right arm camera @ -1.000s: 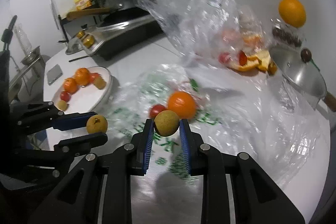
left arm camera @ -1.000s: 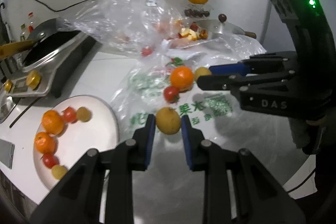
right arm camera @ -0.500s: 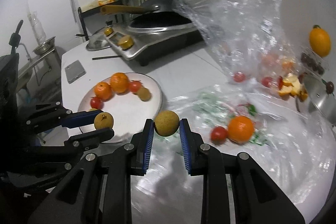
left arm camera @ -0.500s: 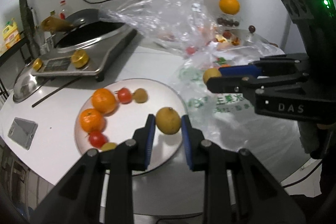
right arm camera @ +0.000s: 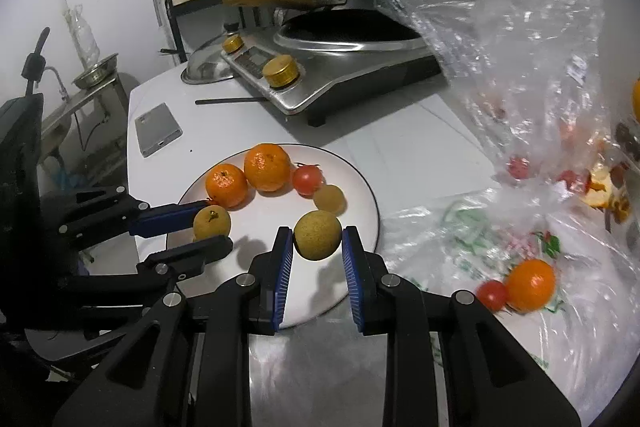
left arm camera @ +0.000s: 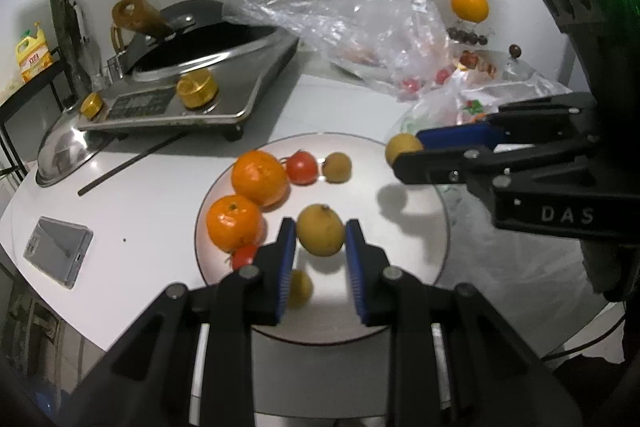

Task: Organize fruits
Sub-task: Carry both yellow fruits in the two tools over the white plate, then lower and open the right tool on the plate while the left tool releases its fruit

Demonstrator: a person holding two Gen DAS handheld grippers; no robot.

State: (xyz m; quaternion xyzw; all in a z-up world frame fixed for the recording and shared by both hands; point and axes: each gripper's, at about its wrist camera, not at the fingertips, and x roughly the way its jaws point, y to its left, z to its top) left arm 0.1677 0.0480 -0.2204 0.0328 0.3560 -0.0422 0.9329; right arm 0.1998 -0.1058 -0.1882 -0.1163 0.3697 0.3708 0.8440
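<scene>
Two small round yellow-brown fruits, dull-skinned and lightly speckled: one (left arm camera: 321, 230) clamped in the left gripper (left arm camera: 321, 239), one (right arm camera: 317, 235) in the right gripper (right arm camera: 317, 247), both above the white plate (right arm camera: 360, 187).

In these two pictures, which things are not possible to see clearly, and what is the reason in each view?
- Left wrist view: a small yellow fruit on the plate is half covered by the left gripper finger.
- Left wrist view: a tomato is partly behind the same finger.
- Right wrist view: fruit inside the clear bag is blurred by the plastic.
- Right wrist view: an orange is cut by the right edge.
</scene>
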